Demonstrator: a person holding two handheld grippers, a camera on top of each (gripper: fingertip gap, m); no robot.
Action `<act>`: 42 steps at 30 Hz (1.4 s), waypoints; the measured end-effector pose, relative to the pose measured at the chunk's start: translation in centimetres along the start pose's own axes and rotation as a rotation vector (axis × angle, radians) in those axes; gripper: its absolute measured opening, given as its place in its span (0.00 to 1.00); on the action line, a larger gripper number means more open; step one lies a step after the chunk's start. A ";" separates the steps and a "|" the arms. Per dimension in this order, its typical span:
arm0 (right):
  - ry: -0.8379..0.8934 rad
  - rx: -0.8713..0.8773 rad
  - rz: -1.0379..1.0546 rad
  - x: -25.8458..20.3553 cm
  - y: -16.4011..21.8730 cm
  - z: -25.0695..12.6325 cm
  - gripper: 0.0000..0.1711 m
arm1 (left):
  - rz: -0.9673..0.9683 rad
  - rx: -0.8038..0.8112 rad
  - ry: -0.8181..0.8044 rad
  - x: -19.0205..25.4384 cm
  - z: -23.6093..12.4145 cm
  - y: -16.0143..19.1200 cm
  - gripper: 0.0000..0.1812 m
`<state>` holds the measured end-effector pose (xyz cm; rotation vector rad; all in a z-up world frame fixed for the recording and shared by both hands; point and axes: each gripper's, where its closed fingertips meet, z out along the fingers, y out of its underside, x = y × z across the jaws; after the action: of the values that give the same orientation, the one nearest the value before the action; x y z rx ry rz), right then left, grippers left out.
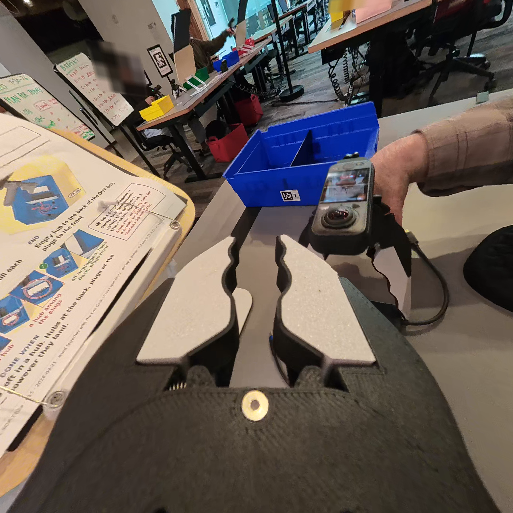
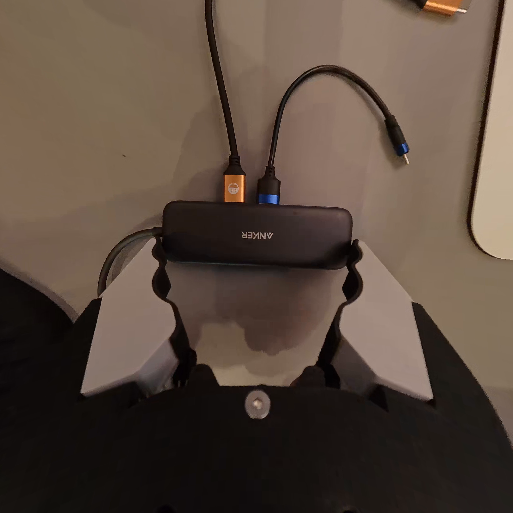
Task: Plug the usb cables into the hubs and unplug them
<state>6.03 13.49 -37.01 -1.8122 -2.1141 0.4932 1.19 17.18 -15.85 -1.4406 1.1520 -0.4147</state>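
Black hub (image 2: 256, 234) sits clamped end-to-end at the right gripper's (image 2: 256, 249) tips. Orange plug (image 2: 234, 188) and blue plug (image 2: 269, 191) are seated on its far edge. Left gripper (image 1: 256, 251) is released, empty. Pull each plug straight out, hub pinned, no twisting.

hub (image 2: 256, 234): black, lying flat on the grey table, ends touching gripper fingertips
orange-plug cable (image 2: 234, 188): sitting plugged in
blue-ringed cable (image 2: 268, 191): sitting plugged in, free end (image 2: 399, 144) lying loose

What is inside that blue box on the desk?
The blue box shows a divider splitting it into two compartments, with bare walls visible. Its front wall hides the floor, so any contents there cannot be seen.
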 end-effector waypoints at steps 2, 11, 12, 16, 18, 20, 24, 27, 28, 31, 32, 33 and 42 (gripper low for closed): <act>-0.006 -0.019 -0.001 -0.1 0.2 0.4 0.75 | 0.015 -0.013 -0.004 -0.4 -0.2 -0.4 0.14; -0.039 -0.041 0.023 -0.4 0.4 0.7 0.76 | 0.142 -0.244 -0.169 -7.6 -7.9 2.2 0.14; -0.042 -0.047 0.023 -0.5 0.5 0.7 0.77 | 0.140 -0.292 -0.197 -8.7 -9.5 3.6 0.14; -0.040 -0.062 0.023 -0.6 0.7 0.6 0.81 | 0.083 -0.449 -0.312 -12.8 -17.0 9.6 0.15; -0.032 -0.078 0.026 -0.6 1.1 0.6 0.84 | 0.071 -0.532 -0.396 -14.9 -21.1 12.4 0.16; -0.013 -0.093 0.029 -0.5 1.4 0.4 0.85 | 0.059 -0.584 -0.459 -16.4 -24.8 14.4 0.15; 0.012 -0.091 0.051 -0.5 1.7 -0.3 0.85 | 0.026 -0.625 -0.546 -18.4 -29.8 16.7 0.15; 0.043 -0.100 0.071 -0.3 2.0 -1.1 0.84 | 0.027 -0.663 -0.528 -18.6 -30.8 18.4 0.14; 0.057 -0.106 0.078 -0.2 2.1 -1.4 0.84 | 0.039 -0.683 -0.514 -18.5 -30.8 19.1 0.13; 0.094 -0.105 0.100 0.0 2.2 -2.3 0.83 | 0.093 -0.774 -0.441 -18.3 -30.3 21.4 0.12; 0.103 -0.098 0.108 0.0 2.0 -2.6 0.82 | 0.129 -0.814 -0.416 -18.4 -30.2 22.1 0.11; 0.112 -0.093 0.115 0.0 1.9 -2.9 0.82 | 0.167 -0.855 -0.374 -18.3 -29.9 22.8 0.11; 0.156 -0.057 0.179 0.7 0.8 -4.1 0.80 | 0.248 -0.999 -0.025 -17.4 -26.0 26.1 0.15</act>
<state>8.47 14.51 -33.73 -2.0130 -1.8913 0.3245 -37.89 21.70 -26.52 -2.0806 1.5893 0.4330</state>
